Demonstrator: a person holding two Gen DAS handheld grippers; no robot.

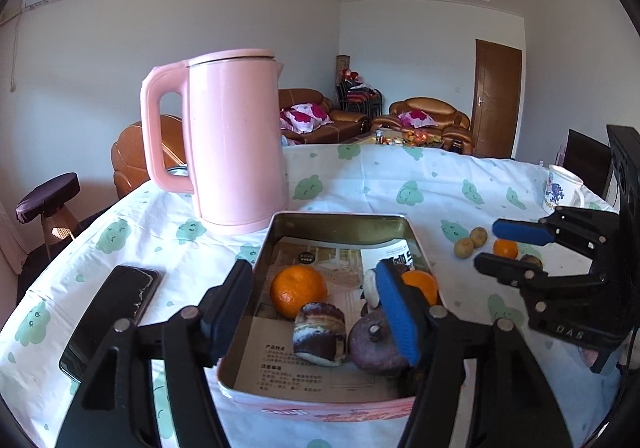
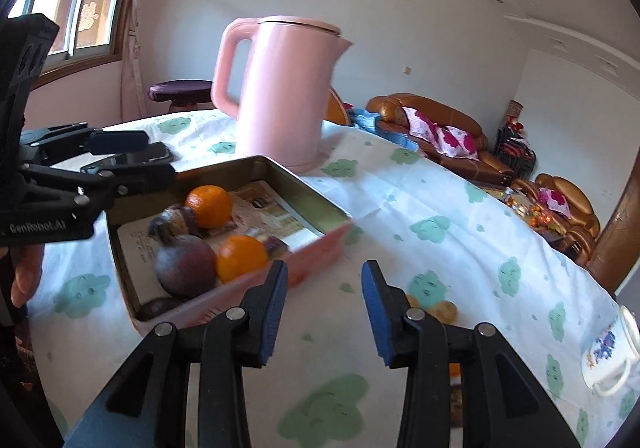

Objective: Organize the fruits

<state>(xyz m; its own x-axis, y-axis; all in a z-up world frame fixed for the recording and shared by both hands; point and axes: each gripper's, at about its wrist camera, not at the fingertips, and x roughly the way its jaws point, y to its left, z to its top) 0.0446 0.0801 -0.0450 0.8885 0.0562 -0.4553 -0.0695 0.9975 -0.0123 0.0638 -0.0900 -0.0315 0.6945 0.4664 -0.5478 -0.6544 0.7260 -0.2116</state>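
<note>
A metal tin (image 1: 340,216) lined with paper holds two oranges (image 1: 298,290), a striped dark fruit (image 1: 319,332) and a purple round fruit (image 1: 376,346). My left gripper (image 1: 312,312) hangs open over the tin, its pads wide apart and touching no fruit. In the right wrist view the tin (image 2: 304,183) lies left of my right gripper (image 2: 326,312), which is open above bare cloth with nothing between its pads. The left wrist view shows the right gripper (image 1: 488,244) low over loose fruit on the table: an orange (image 1: 505,248), two small yellowish fruits (image 1: 472,242) and a dark one (image 1: 532,260).
A tall pink kettle (image 1: 236,135) stands just behind the tin. A black phone (image 1: 112,312) lies to the tin's left. A patterned mug (image 1: 560,189) sits at the table's far right edge. A stool (image 1: 48,195) and sofas stand beyond the table.
</note>
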